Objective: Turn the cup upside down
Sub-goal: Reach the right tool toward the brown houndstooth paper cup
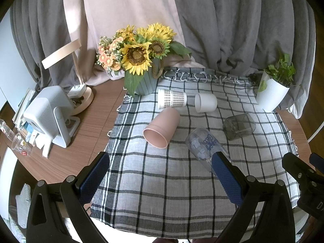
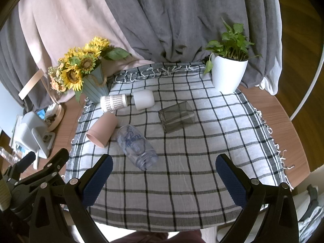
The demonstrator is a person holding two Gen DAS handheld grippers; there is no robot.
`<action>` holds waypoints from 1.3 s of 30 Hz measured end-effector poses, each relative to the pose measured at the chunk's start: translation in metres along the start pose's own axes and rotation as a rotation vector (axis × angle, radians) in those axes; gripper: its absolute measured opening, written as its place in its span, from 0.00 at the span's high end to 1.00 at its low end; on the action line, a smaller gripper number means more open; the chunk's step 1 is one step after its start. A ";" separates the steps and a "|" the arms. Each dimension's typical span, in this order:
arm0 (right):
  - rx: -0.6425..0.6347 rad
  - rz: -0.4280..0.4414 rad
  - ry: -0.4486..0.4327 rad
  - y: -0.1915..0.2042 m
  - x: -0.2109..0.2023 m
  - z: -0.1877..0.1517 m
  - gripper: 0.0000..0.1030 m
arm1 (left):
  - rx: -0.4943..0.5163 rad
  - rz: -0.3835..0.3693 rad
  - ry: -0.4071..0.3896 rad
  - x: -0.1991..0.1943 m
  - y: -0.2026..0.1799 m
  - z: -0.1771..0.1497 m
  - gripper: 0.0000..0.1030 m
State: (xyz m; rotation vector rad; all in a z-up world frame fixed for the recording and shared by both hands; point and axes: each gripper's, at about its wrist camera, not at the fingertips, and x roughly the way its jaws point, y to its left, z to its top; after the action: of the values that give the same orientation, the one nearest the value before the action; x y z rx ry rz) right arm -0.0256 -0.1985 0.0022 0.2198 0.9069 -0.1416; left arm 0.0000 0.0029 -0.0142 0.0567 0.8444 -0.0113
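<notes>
Several cups lie on their sides on a checked cloth (image 1: 162, 182) (image 2: 182, 172): a pink cup (image 1: 162, 127) (image 2: 102, 129), a clear printed cup (image 1: 204, 144) (image 2: 135, 146), a smoky grey square cup (image 1: 239, 126) (image 2: 176, 116), a white cup (image 1: 205, 102) (image 2: 144, 99) and a white cup with a gingham band (image 1: 171, 100) (image 2: 113, 102). My left gripper (image 1: 162, 160) is open and empty, hovering near the cloth's front, its right finger beside the clear cup's mouth. My right gripper (image 2: 165, 160) is open and empty, just in front of the clear cup.
A sunflower bouquet in a blue pot (image 1: 141, 60) (image 2: 85, 70) stands at the cloth's back left. A white planter with a green plant (image 1: 273, 93) (image 2: 229, 70) stands back right. A white device (image 1: 48, 113) and lamp base sit left on the wooden table (image 1: 97, 121). Curtains hang behind.
</notes>
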 end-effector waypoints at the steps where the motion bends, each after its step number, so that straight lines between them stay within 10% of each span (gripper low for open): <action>1: 0.000 0.000 0.000 0.000 0.000 0.000 0.01 | 0.000 0.000 0.000 0.000 0.000 0.001 0.00; 20: -0.095 0.066 0.113 0.005 0.052 0.037 0.01 | -0.175 0.085 0.158 0.052 0.010 0.017 0.00; 39: -0.725 0.267 0.334 0.113 0.178 0.158 0.01 | -0.718 0.379 0.303 0.134 0.025 0.046 0.00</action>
State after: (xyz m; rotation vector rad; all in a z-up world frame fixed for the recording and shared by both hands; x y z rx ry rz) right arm 0.2279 -0.1336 -0.0306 -0.3212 1.1917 0.4826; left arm 0.1238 0.0274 -0.0825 -0.4676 1.0871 0.6683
